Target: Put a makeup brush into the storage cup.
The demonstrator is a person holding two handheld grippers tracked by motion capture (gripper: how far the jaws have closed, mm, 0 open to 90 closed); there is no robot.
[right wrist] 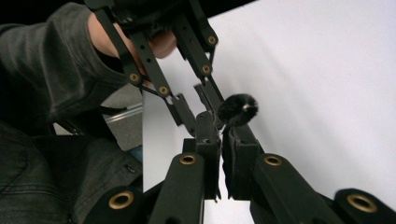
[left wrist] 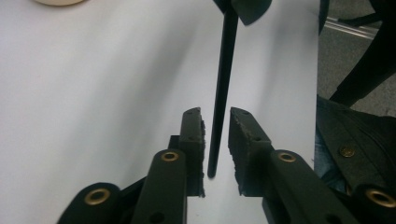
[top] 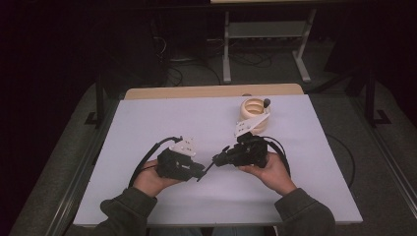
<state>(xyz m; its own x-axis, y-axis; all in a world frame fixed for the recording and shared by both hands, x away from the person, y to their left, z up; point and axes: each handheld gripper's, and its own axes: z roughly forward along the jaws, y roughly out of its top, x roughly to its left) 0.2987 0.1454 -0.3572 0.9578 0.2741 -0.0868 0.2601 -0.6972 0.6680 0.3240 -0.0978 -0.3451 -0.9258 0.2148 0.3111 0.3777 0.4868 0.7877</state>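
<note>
A thin black brush [left wrist: 223,84] with a fluffy dark head [right wrist: 237,109] spans the gap between my two grippers above the white table [top: 147,123]. My right gripper [right wrist: 224,123] is shut on the brush just below its head. My left gripper [left wrist: 215,116] stands open, its jaws on either side of the handle's lower end with a small gap at each pad. In the high view the left gripper [top: 200,173] and right gripper [top: 216,160] point at each other near the table's middle front, and the brush [top: 207,168] shows as a thin line between them.
A cream ribbed holder [top: 253,114] stands on the table behind my right gripper, with another dark-tipped brush [top: 266,103] sticking out of it. Beyond the table's wooden far edge [top: 211,91] stands a metal stand on a dark floor.
</note>
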